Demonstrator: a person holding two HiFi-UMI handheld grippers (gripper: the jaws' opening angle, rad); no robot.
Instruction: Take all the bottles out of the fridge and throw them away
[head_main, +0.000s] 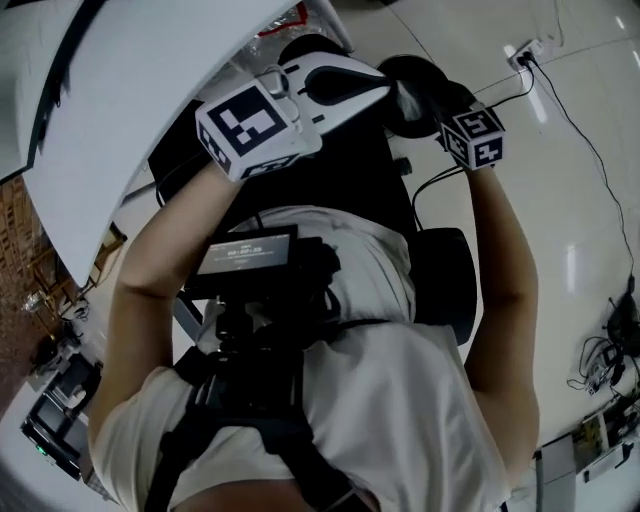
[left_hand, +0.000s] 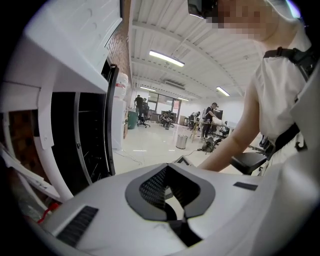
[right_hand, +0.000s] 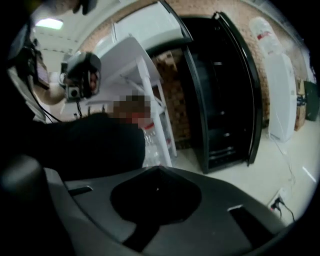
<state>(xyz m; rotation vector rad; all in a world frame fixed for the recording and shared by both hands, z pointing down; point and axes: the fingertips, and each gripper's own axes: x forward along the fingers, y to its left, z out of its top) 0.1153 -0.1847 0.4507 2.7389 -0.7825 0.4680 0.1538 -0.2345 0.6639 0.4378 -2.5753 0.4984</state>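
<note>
– Currently, is either gripper carrying anything?
– No. Left gripper (left_hand: 169, 167) and right gripper (right_hand: 157, 170) are both sitting closed, empty. Bottle (right_hand: 150, 149) is resting in the door rack (right_hand: 159, 135); advising opening wide before reaching.

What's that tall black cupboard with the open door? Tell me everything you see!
The tall black cabinet stands upright on the pale floor against a brick wall. Its black-framed door is swung wide open to the right. The inside is dark, with a few shelf edges glinting. A white water dispenser stands beside it on the right.
</note>
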